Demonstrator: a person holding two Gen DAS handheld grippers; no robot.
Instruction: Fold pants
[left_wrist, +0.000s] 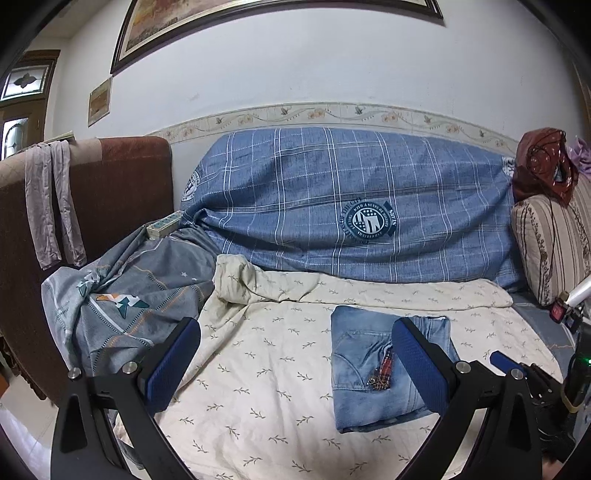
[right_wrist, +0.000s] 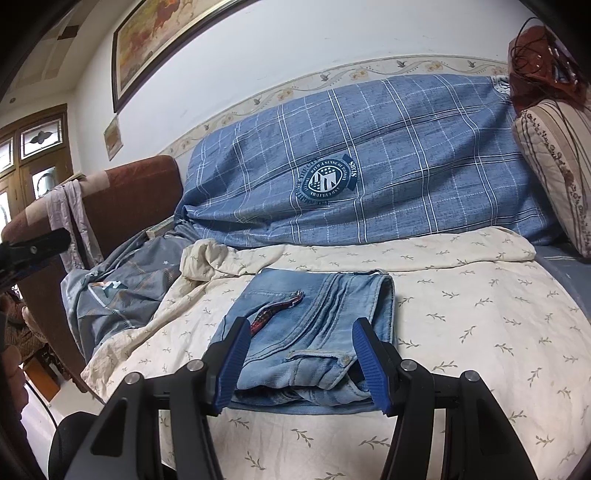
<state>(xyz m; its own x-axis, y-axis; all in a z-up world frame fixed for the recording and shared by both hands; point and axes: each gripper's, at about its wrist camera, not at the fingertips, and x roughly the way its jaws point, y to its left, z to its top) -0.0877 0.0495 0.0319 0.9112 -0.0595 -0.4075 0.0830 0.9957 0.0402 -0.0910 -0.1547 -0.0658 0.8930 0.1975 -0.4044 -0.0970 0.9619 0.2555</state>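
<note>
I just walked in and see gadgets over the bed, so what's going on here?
A person is folding pants with two hand-held claws. The light blue denim jeans lie folded into a compact rectangle on the cream leaf-print sheet. The right claw stands open around the jeans' near edge; the left claw is open and empty beside them.

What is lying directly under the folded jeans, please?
The folded jeans rest on a cream leaf-print sheet, which shows all around them. Whatever lies beneath that sheet is covered.
</note>
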